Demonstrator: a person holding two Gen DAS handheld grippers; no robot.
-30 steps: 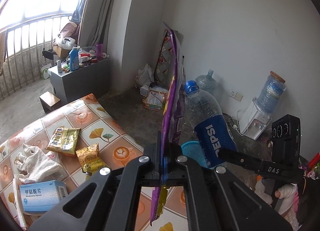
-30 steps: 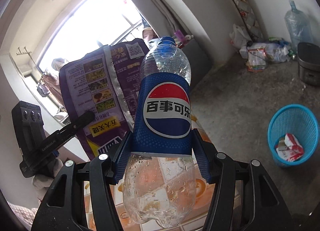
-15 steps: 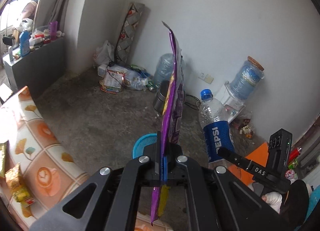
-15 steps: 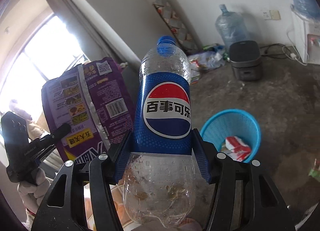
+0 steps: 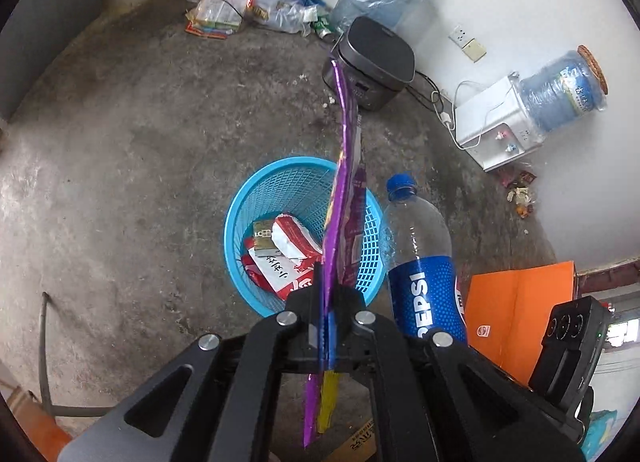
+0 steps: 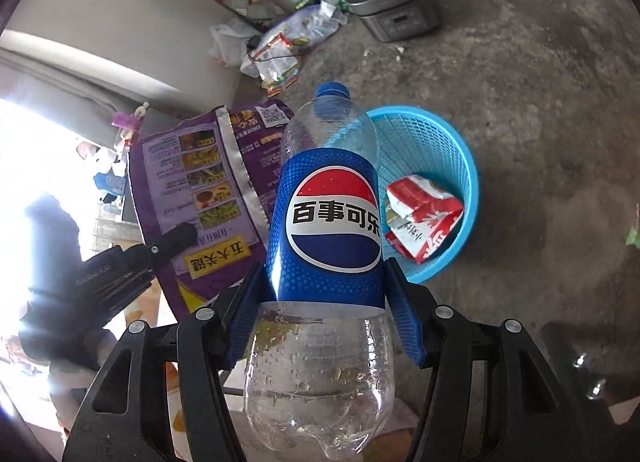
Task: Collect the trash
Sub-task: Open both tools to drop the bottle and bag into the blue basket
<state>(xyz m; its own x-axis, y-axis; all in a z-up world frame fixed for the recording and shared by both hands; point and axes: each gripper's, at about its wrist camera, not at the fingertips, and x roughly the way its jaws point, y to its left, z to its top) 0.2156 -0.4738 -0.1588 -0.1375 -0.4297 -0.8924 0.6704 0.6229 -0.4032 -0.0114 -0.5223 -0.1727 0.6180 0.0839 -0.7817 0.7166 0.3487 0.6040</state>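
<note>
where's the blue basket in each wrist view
Left wrist: blue basket sits centre frame on the floor, partly behind the purple bag.
Right wrist: blue basket is right of centre, behind the Pepsi bottle.
Shared landmark: the red and white packet lying inside it.

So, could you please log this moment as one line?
left gripper: jaws just opening, purple snack bag between | right gripper: clear Pepsi bottle | blue mesh basket: below
</note>
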